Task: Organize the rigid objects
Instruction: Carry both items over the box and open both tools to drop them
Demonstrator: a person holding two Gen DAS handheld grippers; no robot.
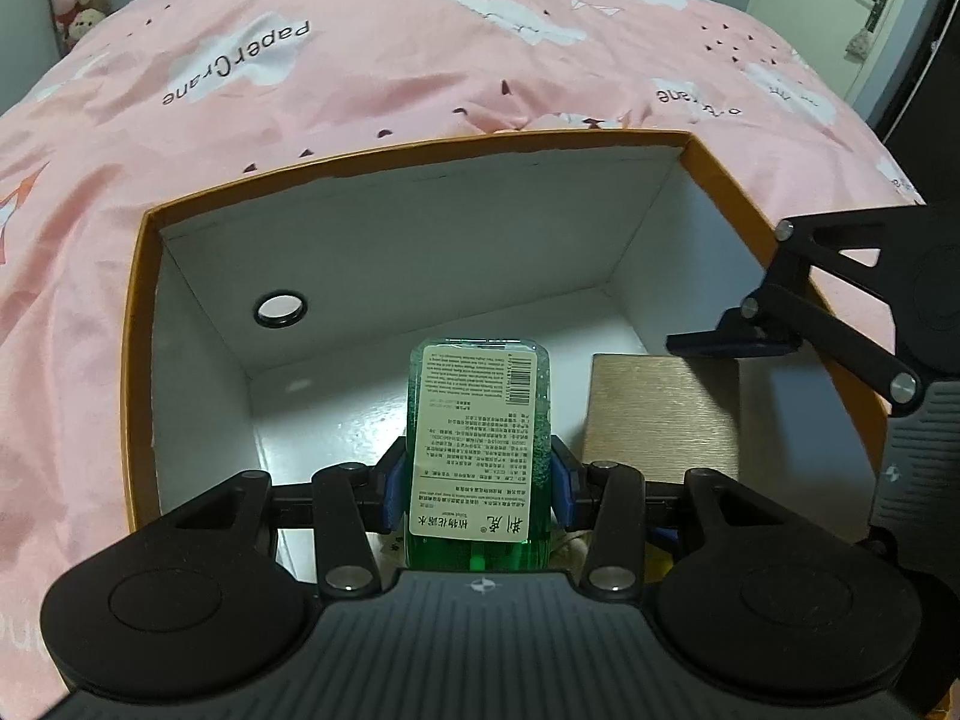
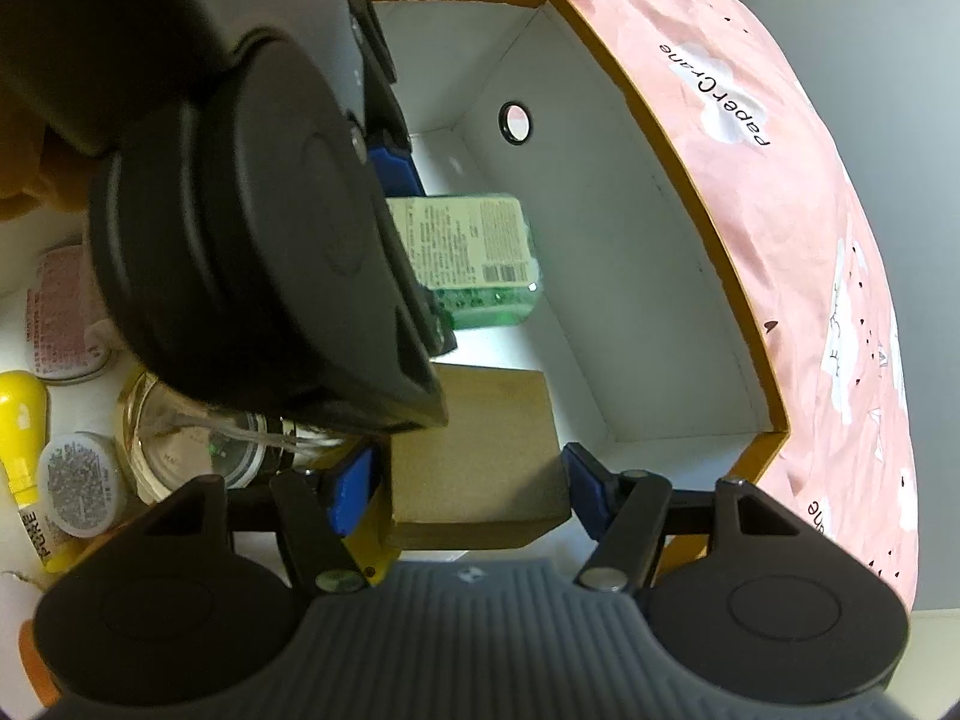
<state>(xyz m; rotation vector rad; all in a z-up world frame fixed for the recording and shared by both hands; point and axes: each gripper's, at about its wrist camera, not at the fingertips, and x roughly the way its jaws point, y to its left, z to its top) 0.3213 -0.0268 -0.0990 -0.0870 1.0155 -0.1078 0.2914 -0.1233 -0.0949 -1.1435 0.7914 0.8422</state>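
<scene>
My left gripper (image 1: 478, 489) is shut on a green liquid bottle (image 1: 478, 420) with a white label, holding it inside an orange box with white walls (image 1: 420, 240). The bottle also shows in the right wrist view (image 2: 480, 258). A tan flat box (image 1: 660, 414) lies on the orange box's floor to the right of the bottle. In the right wrist view my right gripper (image 2: 465, 495) straddles the tan box (image 2: 480, 456), jaws apart with small gaps either side. The left gripper's body hides the left part of that view.
The orange box (image 2: 678, 168) rests on a pink bedspread (image 1: 420, 60). Left of it, on a white surface, are a yellow bottle (image 2: 21, 420), a small round jar (image 2: 81, 483), a glass jar (image 2: 180, 444) and a pink-labelled tub (image 2: 60, 312).
</scene>
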